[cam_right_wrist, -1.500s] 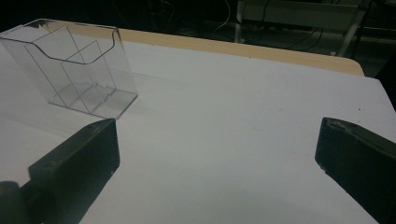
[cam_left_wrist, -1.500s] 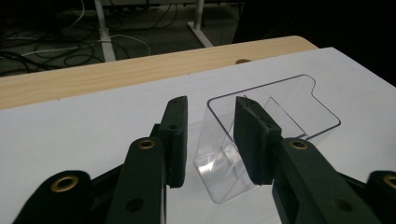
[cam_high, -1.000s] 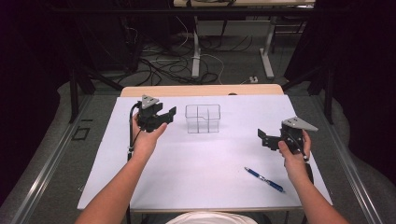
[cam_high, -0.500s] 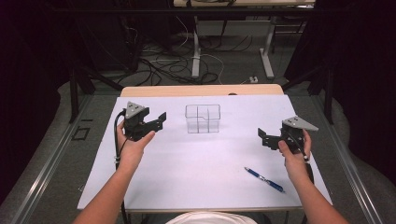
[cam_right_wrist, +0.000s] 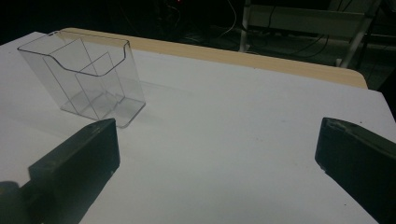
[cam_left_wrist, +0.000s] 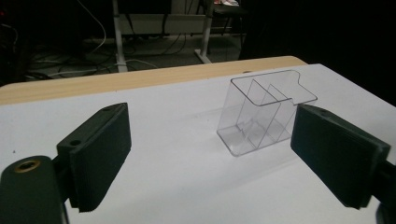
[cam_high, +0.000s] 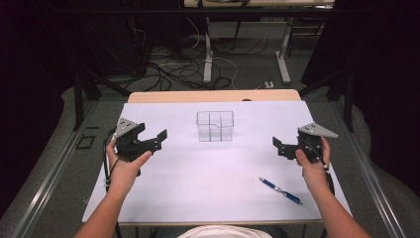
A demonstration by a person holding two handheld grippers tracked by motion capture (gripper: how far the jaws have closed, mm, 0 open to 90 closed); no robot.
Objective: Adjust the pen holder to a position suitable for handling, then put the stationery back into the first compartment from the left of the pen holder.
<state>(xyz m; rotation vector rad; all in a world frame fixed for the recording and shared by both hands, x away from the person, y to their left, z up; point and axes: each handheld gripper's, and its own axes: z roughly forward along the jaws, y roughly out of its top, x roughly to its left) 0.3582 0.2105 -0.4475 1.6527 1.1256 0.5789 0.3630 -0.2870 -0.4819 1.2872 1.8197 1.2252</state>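
Observation:
A clear plastic organizer (cam_high: 215, 126) with several compartments stands upright on the white table cover (cam_high: 208, 173), toward the back middle. My left gripper (cam_high: 154, 136) hovers to its left, pointing right at it. Its jaws have just been opening and nothing is between them. In the left gripper view the organizer (cam_left_wrist: 261, 112) stands ahead, beyond the spread jaws of the left gripper (cam_left_wrist: 210, 140). My right gripper (cam_high: 278, 147) is held to the organizer's right, open and empty. In the right gripper view the organizer (cam_right_wrist: 88, 79) stands at far left, past the right gripper (cam_right_wrist: 219, 144).
A blue pen (cam_high: 281, 191) lies on the cover at front right, near the right forearm. The wooden table edge (cam_high: 213, 95) shows behind the cover. Cables and desk legs are on the floor beyond.
The left hand has drawn away from the organizer toward the left and front, and its jaws have spread wider. The right hand, organizer and pen have stayed put.

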